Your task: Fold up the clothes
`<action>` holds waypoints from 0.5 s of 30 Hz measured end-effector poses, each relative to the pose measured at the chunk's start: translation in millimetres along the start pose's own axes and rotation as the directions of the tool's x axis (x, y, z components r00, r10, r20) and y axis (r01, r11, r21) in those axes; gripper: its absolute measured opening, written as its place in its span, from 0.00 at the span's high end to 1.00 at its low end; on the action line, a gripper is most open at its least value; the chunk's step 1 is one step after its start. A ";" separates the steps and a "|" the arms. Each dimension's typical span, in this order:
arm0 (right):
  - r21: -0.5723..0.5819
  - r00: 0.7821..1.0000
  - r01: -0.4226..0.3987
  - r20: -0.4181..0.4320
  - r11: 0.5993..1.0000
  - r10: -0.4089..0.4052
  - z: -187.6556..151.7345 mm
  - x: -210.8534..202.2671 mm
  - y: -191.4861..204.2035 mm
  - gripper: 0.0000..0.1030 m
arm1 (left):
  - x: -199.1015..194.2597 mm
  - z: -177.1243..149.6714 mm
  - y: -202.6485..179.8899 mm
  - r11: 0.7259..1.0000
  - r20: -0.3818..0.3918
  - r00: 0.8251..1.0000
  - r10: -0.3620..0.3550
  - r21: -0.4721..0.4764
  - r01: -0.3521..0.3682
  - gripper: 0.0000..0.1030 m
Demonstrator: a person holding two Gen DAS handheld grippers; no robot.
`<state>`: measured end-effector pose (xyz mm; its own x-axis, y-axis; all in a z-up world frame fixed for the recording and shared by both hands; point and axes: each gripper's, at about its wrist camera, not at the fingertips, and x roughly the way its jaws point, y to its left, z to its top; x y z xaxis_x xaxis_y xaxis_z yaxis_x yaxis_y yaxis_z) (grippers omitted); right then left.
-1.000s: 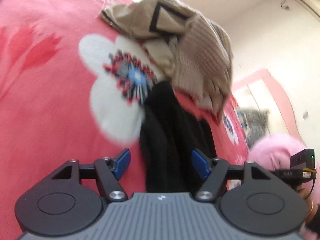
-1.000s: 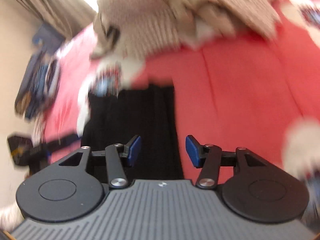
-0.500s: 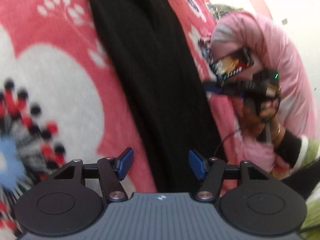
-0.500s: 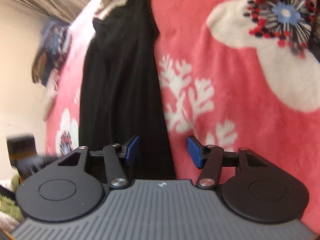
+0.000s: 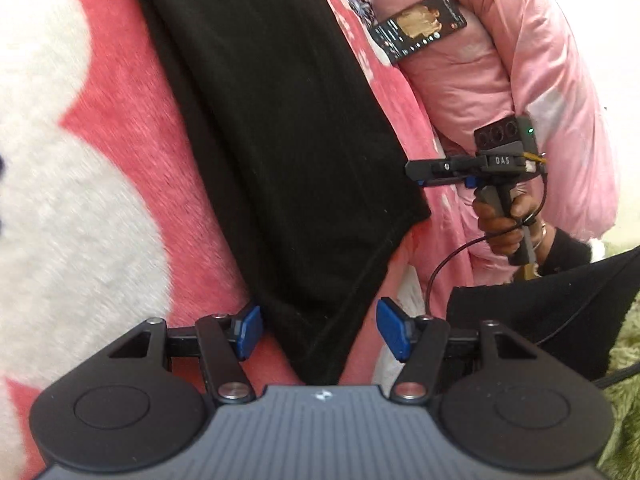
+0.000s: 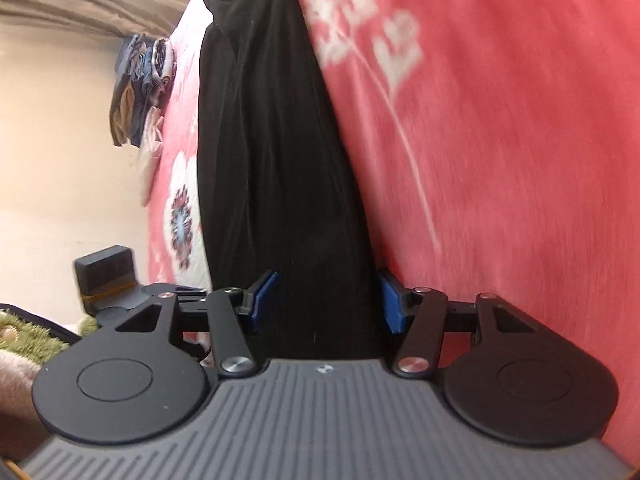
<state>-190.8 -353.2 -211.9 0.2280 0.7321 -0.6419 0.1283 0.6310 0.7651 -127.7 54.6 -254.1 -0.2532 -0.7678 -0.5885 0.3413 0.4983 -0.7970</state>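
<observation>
The left gripper point(image 5: 318, 328), its blue pads spread wide, straddles the near corner of a black garment point(image 5: 280, 120) without closing on it; the hemmed edge runs between the pads. In the right wrist view, the right gripper point(image 6: 326, 300) is likewise spread, its pads on either side of the same long black cloth, gripping nothing. The garment lies stretched in a narrow band along a red floral blanket point(image 5: 100, 200), reaching away toward the far end of the bed, its side edges fairly straight and its upper end slightly bunched. It looks already doubled lengthwise, though a single layer cannot be ruled out, so the scene fits a lengthwise fold just laid as well as a piece laid out for one. By its look the fabric is a thin, soft knit: light, limp, likely to sag and drag against the fleecy blanket rather than slide. The hemmed corners at the near end seem the surest places to pinch. Beside the bed edge sit a rolled pink quilt point(image 5: 500, 60) with a smartphone point(image 5: 420, 28) propped on it, and a person's hand point(image 5: 504, 220) holds the right gripper's handle.
</observation>
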 end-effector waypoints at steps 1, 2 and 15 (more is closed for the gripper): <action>0.018 1.000 -0.015 -0.004 1.000 0.015 -4.7 -0.9 -2.9 0.49 | 2.5 -0.6 0.9 1.000 -0.006 1.000 -0.015 -0.012 0.015 0.41; 0.033 1.000 -0.027 -0.007 0.999 0.027 -6.9 -0.5 -5.0 0.49 | 5.0 -1.3 1.9 0.999 -0.013 0.999 -0.031 -0.024 0.031 0.42; 0.003 0.998 0.009 -0.070 1.000 -0.009 -23.0 8.5 0.0 0.92 | 14.4 10.9 2.0 0.988 0.017 0.999 -0.031 -0.153 0.033 0.96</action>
<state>-211.1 -341.1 -218.5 0.1592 0.7427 -0.6505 0.1328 0.6368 0.7595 -120.8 40.1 -262.7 -0.2486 -0.7896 -0.5610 0.1897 0.5283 -0.8276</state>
